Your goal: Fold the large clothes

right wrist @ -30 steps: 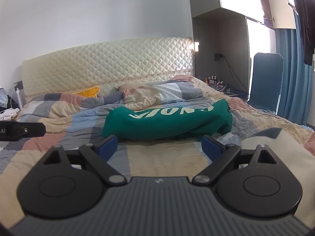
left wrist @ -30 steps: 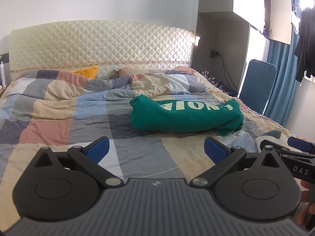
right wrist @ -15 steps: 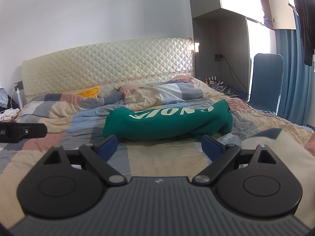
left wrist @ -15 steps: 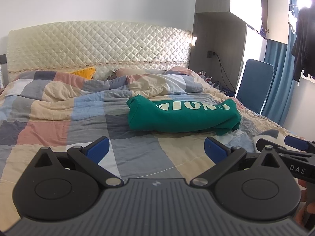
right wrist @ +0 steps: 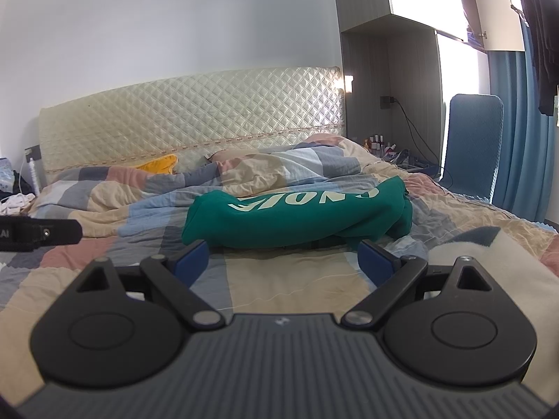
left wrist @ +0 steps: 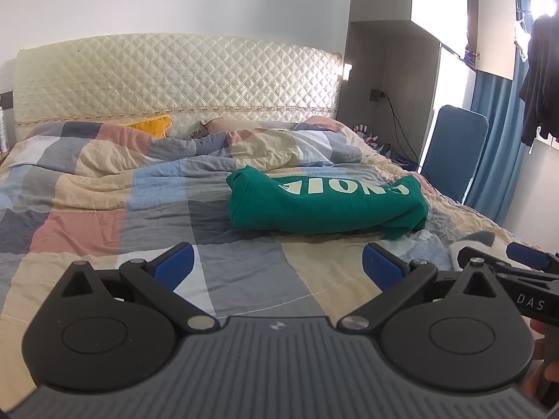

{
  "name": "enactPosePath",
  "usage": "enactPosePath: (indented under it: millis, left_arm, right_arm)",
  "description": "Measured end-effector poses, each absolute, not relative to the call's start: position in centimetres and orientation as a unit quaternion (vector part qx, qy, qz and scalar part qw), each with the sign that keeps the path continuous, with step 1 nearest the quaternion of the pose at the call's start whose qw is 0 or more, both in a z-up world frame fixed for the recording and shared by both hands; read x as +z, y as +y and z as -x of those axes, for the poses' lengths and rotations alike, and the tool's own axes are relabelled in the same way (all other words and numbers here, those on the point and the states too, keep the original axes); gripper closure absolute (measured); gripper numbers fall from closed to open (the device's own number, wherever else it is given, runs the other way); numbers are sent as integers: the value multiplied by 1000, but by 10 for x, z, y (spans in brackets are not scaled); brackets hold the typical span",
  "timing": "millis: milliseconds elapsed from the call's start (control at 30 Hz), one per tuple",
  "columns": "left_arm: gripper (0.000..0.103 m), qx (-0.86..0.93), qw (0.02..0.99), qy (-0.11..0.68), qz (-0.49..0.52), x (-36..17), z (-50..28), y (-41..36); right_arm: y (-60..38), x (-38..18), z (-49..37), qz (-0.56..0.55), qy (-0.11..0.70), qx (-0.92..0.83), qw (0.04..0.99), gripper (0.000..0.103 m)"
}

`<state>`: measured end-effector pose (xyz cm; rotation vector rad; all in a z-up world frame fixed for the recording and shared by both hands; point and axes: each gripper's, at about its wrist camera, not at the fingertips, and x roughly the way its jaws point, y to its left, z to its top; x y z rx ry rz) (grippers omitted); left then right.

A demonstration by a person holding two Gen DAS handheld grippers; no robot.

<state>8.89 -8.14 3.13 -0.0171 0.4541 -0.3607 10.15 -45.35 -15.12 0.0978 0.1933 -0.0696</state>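
Note:
A green sweatshirt point(left wrist: 325, 206) with pale lettering lies folded into a thick bundle on the checked quilt point(left wrist: 104, 209), right of the bed's middle; the right wrist view shows the sweatshirt point(right wrist: 297, 216) just beyond the fingertips. My left gripper point(left wrist: 277, 267) hovers open and empty above the quilt, short of the bundle. My right gripper point(right wrist: 284, 256) is open too, holding nothing, its blue pads close to the garment's near edge. The right gripper's tip point(left wrist: 524, 256) shows at the left view's right edge.
A quilted cream headboard point(left wrist: 174, 80) backs the bed, with a yellow pillow point(left wrist: 150, 125) below it. A blue chair point(left wrist: 450, 150) and blue curtains point(right wrist: 517, 132) stand at the right, and dark clothes point(left wrist: 541, 80) hang near the window. A cluttered nightstand point(right wrist: 394, 153) sits beside the bed.
The left view has lifted and pulled back a little, so the green sweatshirt sits slightly farther off. The right view has hardly shifted. Both grippers stay open.

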Motion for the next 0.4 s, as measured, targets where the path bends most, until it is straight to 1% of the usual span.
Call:
enactPosePath:
  millis: [400]
  left_arm:
    - [0, -179, 958, 225, 8, 33, -88, -83]
  right_arm:
    - [-453, -152, -101, -50, 97, -34, 993, 9]
